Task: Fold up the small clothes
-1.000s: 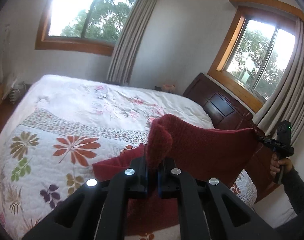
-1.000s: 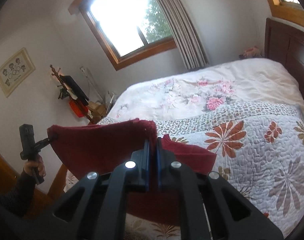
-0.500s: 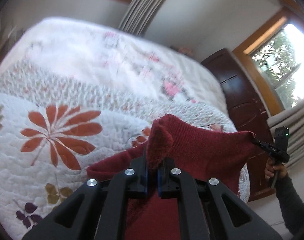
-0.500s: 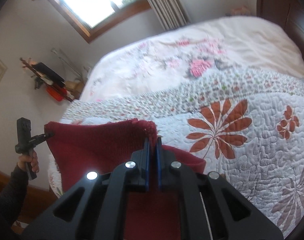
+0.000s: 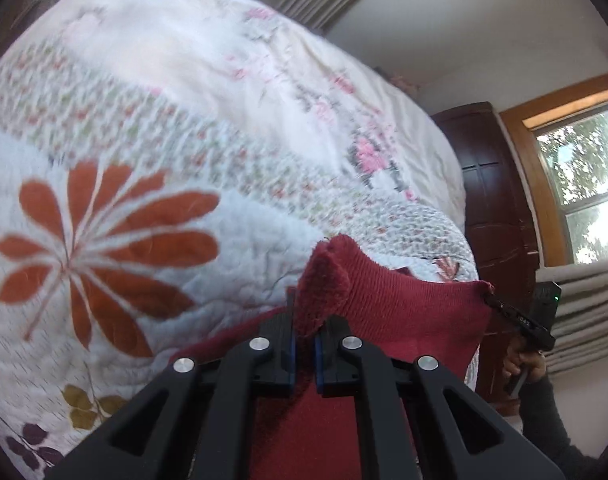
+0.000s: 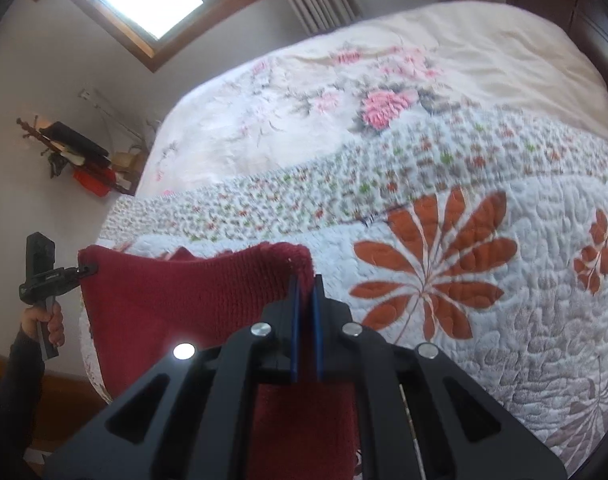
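Note:
A dark red knitted garment (image 5: 403, 312) hangs stretched between both grippers above the near edge of the bed. My left gripper (image 5: 304, 320) is shut on one top corner, which bunches up between its fingers. My right gripper (image 6: 305, 284) is shut on the other top corner of the red garment (image 6: 176, 300). Each wrist view shows the opposite gripper pinching the far corner: the right gripper (image 5: 493, 294) at the right edge, the left gripper (image 6: 86, 269) at the left edge. The garment's lower part drops out of sight behind the gripper bodies.
A floral quilt (image 5: 104, 240) covers the bed (image 6: 463, 220) under the garment. A dark wooden headboard (image 5: 499, 200) and a window (image 5: 583, 184) stand to the right. A coat rack with bags (image 6: 76, 156) stands by the far wall. A hand (image 6: 44, 324) holds the left gripper's handle.
Both wrist cameras have tilted downward toward the quilt, and the bed fills more of each view. The garment stays stretched between the two shut grippers, now lower over the bed.

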